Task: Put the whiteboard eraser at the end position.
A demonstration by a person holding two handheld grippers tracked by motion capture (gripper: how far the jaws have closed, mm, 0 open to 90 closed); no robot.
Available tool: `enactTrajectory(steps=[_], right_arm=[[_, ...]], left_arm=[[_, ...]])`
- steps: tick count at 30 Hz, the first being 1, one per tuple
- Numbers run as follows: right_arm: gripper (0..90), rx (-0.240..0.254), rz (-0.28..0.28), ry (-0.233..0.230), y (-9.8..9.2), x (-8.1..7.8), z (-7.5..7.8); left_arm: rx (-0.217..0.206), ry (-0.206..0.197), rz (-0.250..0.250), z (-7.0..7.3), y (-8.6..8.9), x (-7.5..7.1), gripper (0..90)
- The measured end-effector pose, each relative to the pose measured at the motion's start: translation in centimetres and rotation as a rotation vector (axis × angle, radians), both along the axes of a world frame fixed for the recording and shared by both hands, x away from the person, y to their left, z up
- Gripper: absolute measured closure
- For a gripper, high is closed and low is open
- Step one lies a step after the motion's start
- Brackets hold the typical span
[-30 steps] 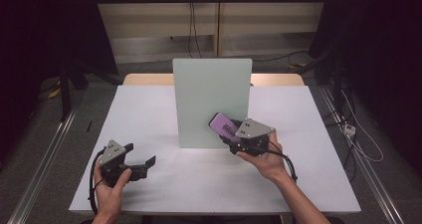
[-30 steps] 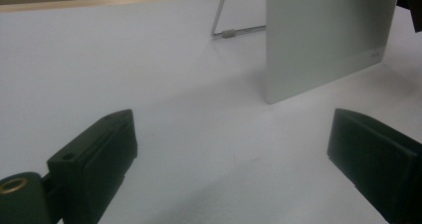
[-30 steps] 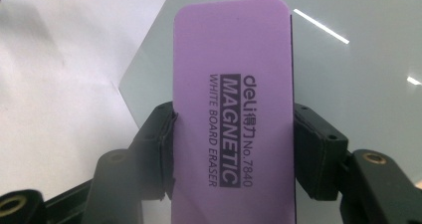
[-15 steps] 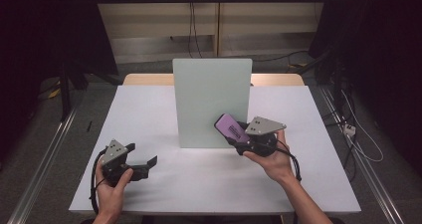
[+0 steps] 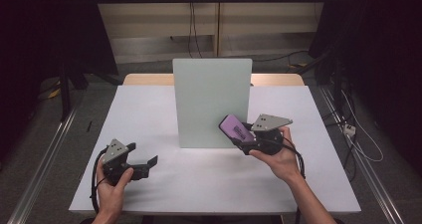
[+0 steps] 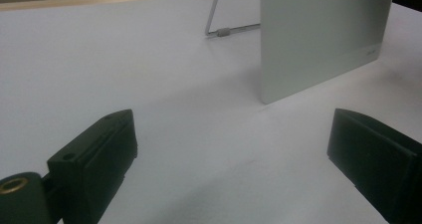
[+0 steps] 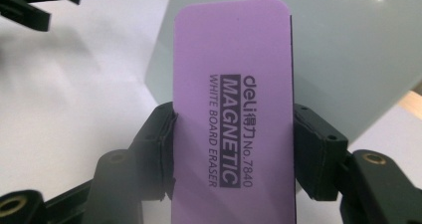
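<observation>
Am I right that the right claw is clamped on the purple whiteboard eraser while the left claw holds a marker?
Not quite. The right claw is clamped on the purple whiteboard eraser, but the left claw holds nothing: the left gripper view shows its jaws wide apart with only the white table between them. No marker is there.

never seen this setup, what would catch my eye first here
The purple eraser, marked as a magnetic whiteboard eraser, clamped in the right gripper and held up close to the board's face. Next, the pale upright board standing mid-table. The left gripper rests open near the table's front left.
</observation>
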State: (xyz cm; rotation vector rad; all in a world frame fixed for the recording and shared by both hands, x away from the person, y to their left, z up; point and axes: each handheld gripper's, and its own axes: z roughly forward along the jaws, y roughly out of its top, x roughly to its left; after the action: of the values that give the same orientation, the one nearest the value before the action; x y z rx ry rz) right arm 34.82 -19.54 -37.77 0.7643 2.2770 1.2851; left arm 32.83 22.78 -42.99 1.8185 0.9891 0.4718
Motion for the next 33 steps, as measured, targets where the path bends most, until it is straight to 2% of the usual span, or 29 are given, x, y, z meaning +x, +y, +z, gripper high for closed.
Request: enactTrajectory(steps=[6, 8, 15, 20, 24, 27, 30, 33], right_arm=[[41.8, -0.045, 0.068, 0.049, 0.5, -0.1, 0.0], [41.8, -0.071, 0.067, 0.058, 0.7, -0.3, -0.2], [41.8, -0.144, 0.169, 0.099, 1.8, -0.5, -0.6], [41.8, -0.185, 0.205, 0.114, 2.6, -0.6, -1.0], [41.8, -0.191, 0.214, 0.131, 2.9, -0.4, -1.4], [41.8, -0.226, 0.254, 0.152, 3.6, -0.3, -1.9], [41.8, -0.284, 0.304, 0.163, 4.6, -0.5, -2.4], [41.7, -0.322, 0.327, 0.170, 5.2, -0.5, -2.8]], left_arm=[[0.011, -0.012, 0.008, 0.2, 0.0, -0.3, 5.4], [0.012, -0.008, 0.003, 0.2, 0.0, -0.4, 5.3], [0.015, -0.002, 0.001, 0.2, 0.0, -0.2, 5.4], [0.014, 0.001, -0.002, 0.1, 0.0, -0.2, 5.4], [0.009, 0.005, 0.000, 0.1, 0.1, -0.3, 5.4], [0.007, 0.005, 0.003, 0.1, 0.1, -0.3, 5.4], [0.008, 0.006, 0.000, 0.1, 0.1, -0.3, 5.4], [0.016, 0.007, -0.005, 0.1, 0.1, -0.2, 5.4]])
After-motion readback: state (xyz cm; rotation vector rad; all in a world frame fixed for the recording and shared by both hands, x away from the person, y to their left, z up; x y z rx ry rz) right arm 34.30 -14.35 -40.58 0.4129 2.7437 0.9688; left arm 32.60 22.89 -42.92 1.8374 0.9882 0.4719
